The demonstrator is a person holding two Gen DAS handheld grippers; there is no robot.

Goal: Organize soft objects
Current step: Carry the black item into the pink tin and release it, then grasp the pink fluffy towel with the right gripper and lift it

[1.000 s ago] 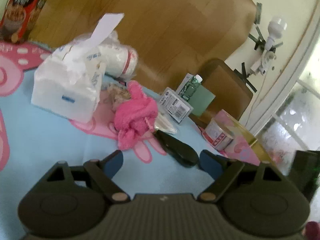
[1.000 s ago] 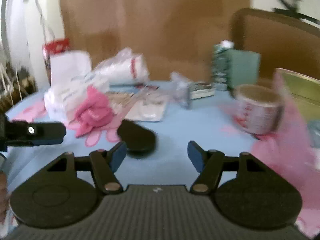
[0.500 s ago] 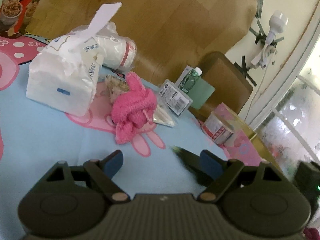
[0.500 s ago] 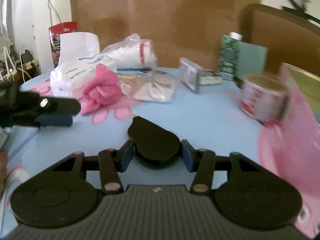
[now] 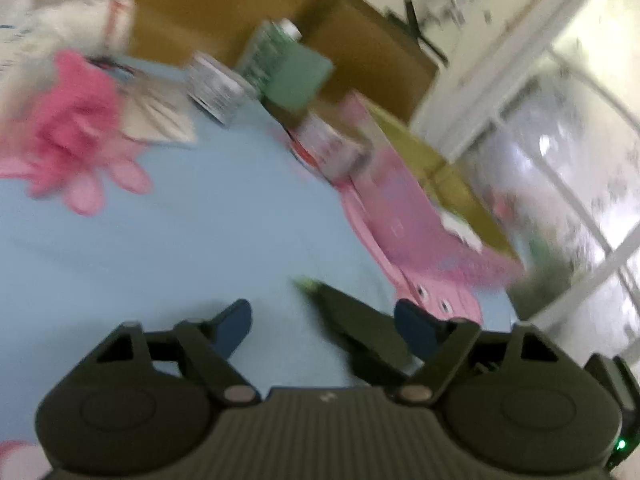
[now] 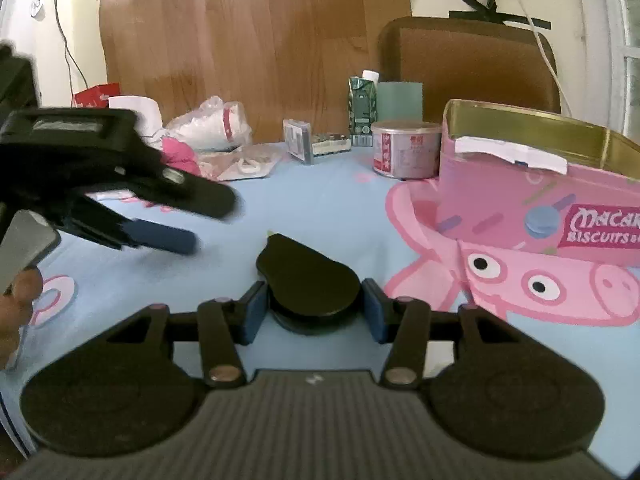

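The right gripper (image 6: 314, 308) is clamped on a black teardrop pad (image 6: 308, 280), held by both blue pads at its wide end. The left gripper (image 5: 323, 322), its jaws just narrowed, is kept apart, ungripped, the pad (image 5: 360, 328) beside its right finger. A pink biscuit tin (image 6: 536, 200) is found at two o'clock of the pad, a pink cloth (image 6: 180, 156) at ten o'clock.

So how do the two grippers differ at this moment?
The right gripper has its blue pads pressed on the flat black case; the left gripper holds nothing, though its jaws have just been closing. The right's jaws stand narrower, the left's wider. Both point down over the blue tablecloth.
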